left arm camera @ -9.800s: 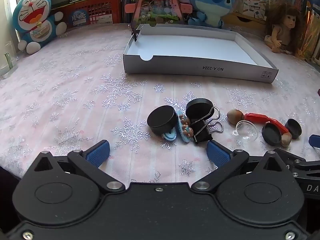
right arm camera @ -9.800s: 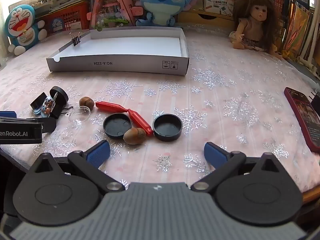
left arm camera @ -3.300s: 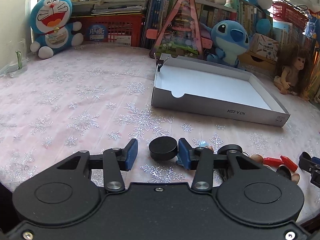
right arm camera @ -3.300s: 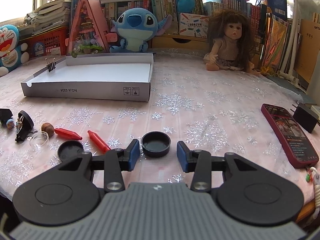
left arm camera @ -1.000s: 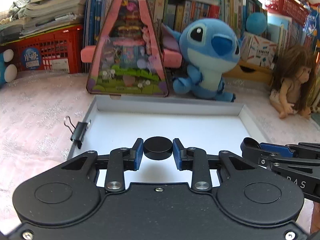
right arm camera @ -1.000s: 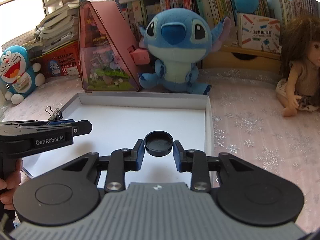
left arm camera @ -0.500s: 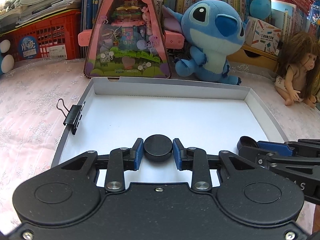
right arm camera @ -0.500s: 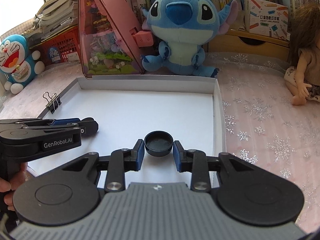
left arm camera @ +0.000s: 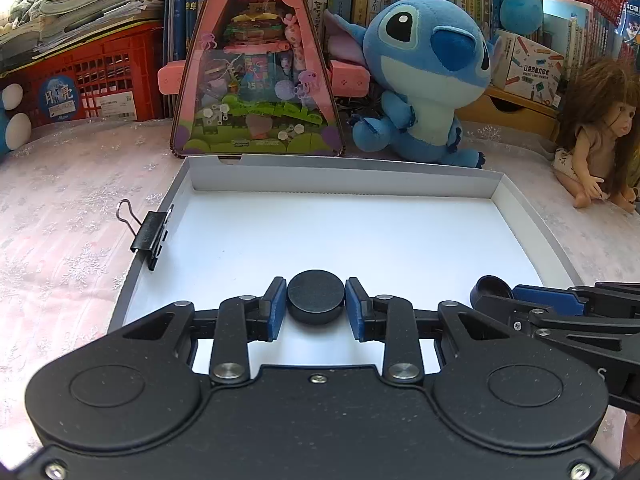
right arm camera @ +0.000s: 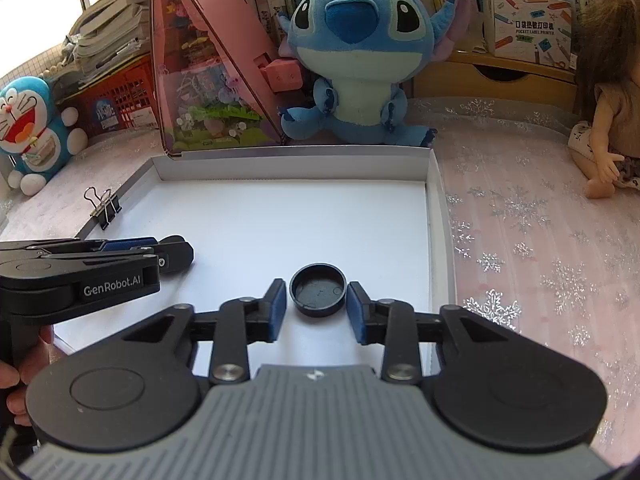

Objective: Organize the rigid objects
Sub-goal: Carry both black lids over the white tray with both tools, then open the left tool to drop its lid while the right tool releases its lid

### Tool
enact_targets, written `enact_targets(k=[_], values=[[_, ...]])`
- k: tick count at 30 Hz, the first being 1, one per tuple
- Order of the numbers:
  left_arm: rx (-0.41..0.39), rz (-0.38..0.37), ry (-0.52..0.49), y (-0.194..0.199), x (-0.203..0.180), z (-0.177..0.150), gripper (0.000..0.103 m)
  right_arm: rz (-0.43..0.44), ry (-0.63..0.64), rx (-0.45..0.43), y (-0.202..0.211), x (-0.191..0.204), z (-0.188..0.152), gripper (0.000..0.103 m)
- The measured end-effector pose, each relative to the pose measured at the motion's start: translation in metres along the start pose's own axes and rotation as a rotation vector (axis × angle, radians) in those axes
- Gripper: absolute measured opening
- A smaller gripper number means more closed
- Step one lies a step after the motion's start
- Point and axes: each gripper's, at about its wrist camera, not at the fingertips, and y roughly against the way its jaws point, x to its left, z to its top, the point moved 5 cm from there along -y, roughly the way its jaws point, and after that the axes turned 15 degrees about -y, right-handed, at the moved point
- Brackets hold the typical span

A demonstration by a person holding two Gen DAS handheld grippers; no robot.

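You are holding the left tool (left arm camera: 316, 304) over the near edge of the tray (left arm camera: 340, 176), its pads narrowed onto a solid black disc (left arm camera: 316, 295); they look to be touching both sides, so the grip is probably on. The right tool (right arm camera: 317, 305) is sitting nearer the tray's right wall, bracketing a hollow black cap (right arm camera: 318, 290), open side up. There a thin gap is showing on each side, so that cap is likely resting on the tray floor, already let go or close to it.

The risks from here are small but real. If you are opening the left tool while the disc is above the floor, the disc could drop on its edge and roll toward the binder clip (left arm camera: 150, 236) on the left wall. If you are pulling the right tool back low, a pad could drag the light cap with it or flip it. The two tools are close together, so widening both at once could knock one against the other.
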Motion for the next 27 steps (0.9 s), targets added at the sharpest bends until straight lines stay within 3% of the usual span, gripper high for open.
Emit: enact_targets(k=[6, 13, 18, 27], values=[[-0.030, 0.016, -0.013, 0.020, 0.004, 0.001, 0.047, 0.010, 0.002, -0.046, 0.017, -0.001, 0.002, 0.066], [-0.106, 0.007, -0.026, 0.063, 0.003, -0.009, 0.076, 0.000, 0.058, -0.135, 0.051, 0.000, -0.008, 0.077], [-0.159, -0.034, -0.030, 0.093, -0.003, -0.025, 0.084, 0.018, 0.086, -0.186, 0.076, 0.002, -0.021, 0.083], [-0.195, -0.062, -0.059, 0.131, -0.014, -0.057, 0.086, 0.030, 0.114, -0.223, 0.103, 0.000, -0.047, 0.085]])
